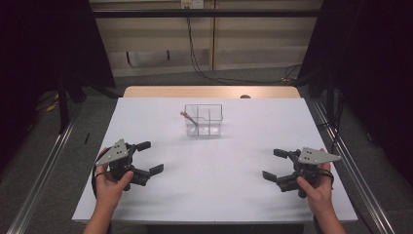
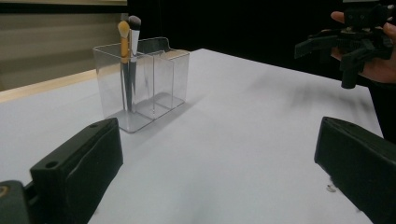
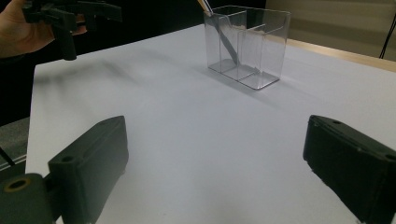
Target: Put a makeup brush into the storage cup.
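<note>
— At about eight o'clock on the white table point(image 1: 209, 161), what do you see?

— That's the left claw point(image 1: 152, 157), held in the person's left hand point(image 1: 111, 187). Its jaws stand wide apart with nothing between them, pointing toward three o'clock. In the left gripper view the same two black jaws frame bare tabletop.

— And moving toward the middle?

— Up at twelve o'clock, well away from both claws, stands a clear organizer point(image 1: 204, 120) with several compartments. It sits upright on the table.

— Anything in it?

— Two makeup brushes point(image 2: 127, 56), both in the compartment at its nine o'clock end. From the left gripper view one has an orange handle and a pale tip, the other a grey handle and a darker tip; they lean side by side, heads above the rim. The other compartments look bare.

— Then the far side?

— At four o'clock, the right claw point(image 1: 272, 165), gripped by the right hand point(image 1: 316, 191). Its jaws are spread wide too, holding nothing, pointing toward nine o'clock. The two claws face one another across the table, well apart.
</note>
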Demonstrator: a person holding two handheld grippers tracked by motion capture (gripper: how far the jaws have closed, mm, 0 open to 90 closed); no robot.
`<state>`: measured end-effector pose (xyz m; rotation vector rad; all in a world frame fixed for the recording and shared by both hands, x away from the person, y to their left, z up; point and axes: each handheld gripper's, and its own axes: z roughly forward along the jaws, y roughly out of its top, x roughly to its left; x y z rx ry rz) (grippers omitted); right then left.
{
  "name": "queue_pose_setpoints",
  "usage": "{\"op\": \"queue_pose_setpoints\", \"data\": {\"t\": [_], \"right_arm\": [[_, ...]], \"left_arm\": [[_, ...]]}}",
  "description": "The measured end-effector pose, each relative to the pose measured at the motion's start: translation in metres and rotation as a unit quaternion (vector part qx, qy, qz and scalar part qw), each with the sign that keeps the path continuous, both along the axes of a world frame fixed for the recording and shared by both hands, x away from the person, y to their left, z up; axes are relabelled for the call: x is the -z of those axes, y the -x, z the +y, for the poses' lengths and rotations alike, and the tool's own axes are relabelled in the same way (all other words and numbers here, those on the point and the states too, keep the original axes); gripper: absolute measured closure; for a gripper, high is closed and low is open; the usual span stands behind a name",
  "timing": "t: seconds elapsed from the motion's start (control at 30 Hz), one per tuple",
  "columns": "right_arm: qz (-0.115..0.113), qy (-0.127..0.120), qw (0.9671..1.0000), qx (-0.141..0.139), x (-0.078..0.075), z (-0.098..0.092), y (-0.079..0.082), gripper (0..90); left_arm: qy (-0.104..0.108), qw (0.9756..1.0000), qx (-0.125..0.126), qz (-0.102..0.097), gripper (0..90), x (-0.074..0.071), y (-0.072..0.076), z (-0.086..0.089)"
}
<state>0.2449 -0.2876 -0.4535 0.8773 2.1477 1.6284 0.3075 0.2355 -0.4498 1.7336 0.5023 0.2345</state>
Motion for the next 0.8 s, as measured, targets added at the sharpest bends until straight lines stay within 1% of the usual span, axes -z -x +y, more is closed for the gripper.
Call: {"op": "queue_pose_setpoints", "data": {"t": [0.17,0.2,0.53,0.8], "right_arm": [[-0.001,0.000,1.0000,0.001,0.000,0.000,0.000,5.8],[-0.001,0.001,1.0000,0.002,0.000,0.000,0.000,5.8],[-0.003,-0.001,1.0000,0.009,-0.001,-0.004,0.001,5.4],[-0.001,-0.001,1.0000,0.009,0.000,-0.004,0.000,5.4]], "left_arm": [[0.000,1.0000,-0.005,0.001,1.0,0.000,0.003,0.006],[0.003,1.0000,-0.005,0.003,1.0,0.001,0.003,0.007],[-0.001,1.0000,-0.005,0.004,1.0,0.001,0.003,0.009],[0.000,1.0000,-0.007,0.006,1.0,0.001,0.004,0.013]]}}
